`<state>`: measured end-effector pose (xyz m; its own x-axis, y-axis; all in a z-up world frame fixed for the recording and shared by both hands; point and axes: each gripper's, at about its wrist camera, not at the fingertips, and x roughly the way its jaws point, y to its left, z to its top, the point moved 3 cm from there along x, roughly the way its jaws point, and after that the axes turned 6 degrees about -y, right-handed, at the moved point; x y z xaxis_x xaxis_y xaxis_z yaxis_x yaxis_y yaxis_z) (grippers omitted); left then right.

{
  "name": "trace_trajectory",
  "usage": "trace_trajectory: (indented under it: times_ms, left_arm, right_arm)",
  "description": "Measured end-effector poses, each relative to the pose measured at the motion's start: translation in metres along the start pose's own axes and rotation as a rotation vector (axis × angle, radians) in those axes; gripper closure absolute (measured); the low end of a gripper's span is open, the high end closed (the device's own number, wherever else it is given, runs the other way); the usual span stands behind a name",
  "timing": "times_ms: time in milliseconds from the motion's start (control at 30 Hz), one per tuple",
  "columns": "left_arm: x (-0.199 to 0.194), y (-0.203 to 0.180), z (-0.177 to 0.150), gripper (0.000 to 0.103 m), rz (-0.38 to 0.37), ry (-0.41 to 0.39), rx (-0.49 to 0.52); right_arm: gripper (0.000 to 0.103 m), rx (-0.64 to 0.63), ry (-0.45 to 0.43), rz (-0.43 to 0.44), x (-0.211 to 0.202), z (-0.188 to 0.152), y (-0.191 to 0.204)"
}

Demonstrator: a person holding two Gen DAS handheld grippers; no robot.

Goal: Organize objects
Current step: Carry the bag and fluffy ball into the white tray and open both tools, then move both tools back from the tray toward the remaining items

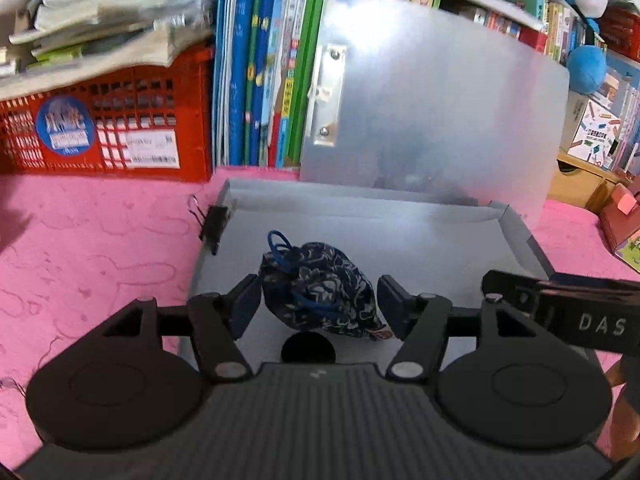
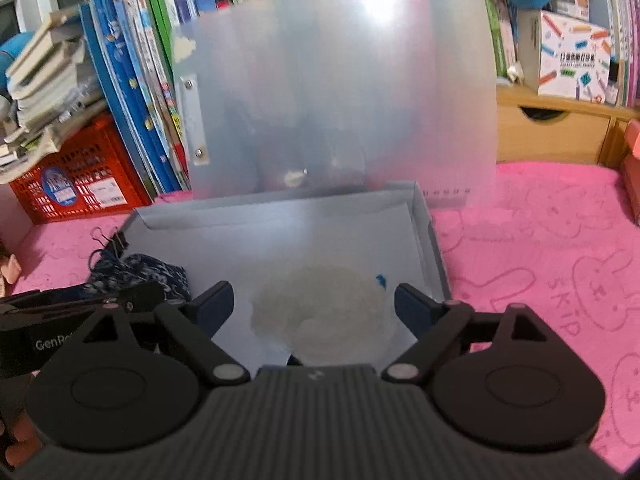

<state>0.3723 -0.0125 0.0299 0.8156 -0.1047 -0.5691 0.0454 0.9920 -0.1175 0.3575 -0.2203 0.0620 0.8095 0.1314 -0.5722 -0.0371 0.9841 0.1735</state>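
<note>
Left gripper point(image 1: 318, 300) spread: jaws either side of the navy floral drawstring pouch point(image 1: 320, 292), pads just off the cloth, not pinching as far as I can see. Pouch sits inside the grey shallow box point(image 1: 516, 236), left half.

Right gripper point(image 2: 314, 304) spread wide over a pale translucent bag point(image 2: 320, 312) lying in the same box, right half. Nothing clamped. Contents too blurred to name.

My read: both items are already down in the box, so placement looks done. Left to do, probably: back both tools out, maybe sort the black binder clip point(image 1: 214, 228) on the box's left wall. Can't tell what else belongs in.

Behind the box, a frosted plastic clipboard point(image 1: 432, 100) stands upright against a row of books point(image 1: 260, 60); red crate point(image 1: 108, 132) far left.

Readable text: "DAS" on the other gripper's body in the left view, "GenRo…" in the right view, "SKIP" on the pink bunny-print cloth point(image 2: 560, 280). Crate labels illegible.
</note>
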Motion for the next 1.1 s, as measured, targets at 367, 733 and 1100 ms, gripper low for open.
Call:
trace_trajectory:
  times_ms: [367,733,1100]
  left_arm:
    - [-0.066,-0.001,0.0,0.02,-0.062,-0.089,0.028]
    - [-0.142,-0.002,-0.031,0.016,-0.158,-0.152,0.063]
    - [-0.211,0.004,-0.075,0.011,-0.144,-0.292,0.116]
  right_arm:
    - [0.009,-0.062,-0.097,0.045,-0.06,-0.004,0.01]
    - [0.007,-0.126,-0.193,0.097,-0.139,-0.036,0.017]
    - [0.006,-0.094,-0.231,0.099,-0.179,-0.083,0.011]
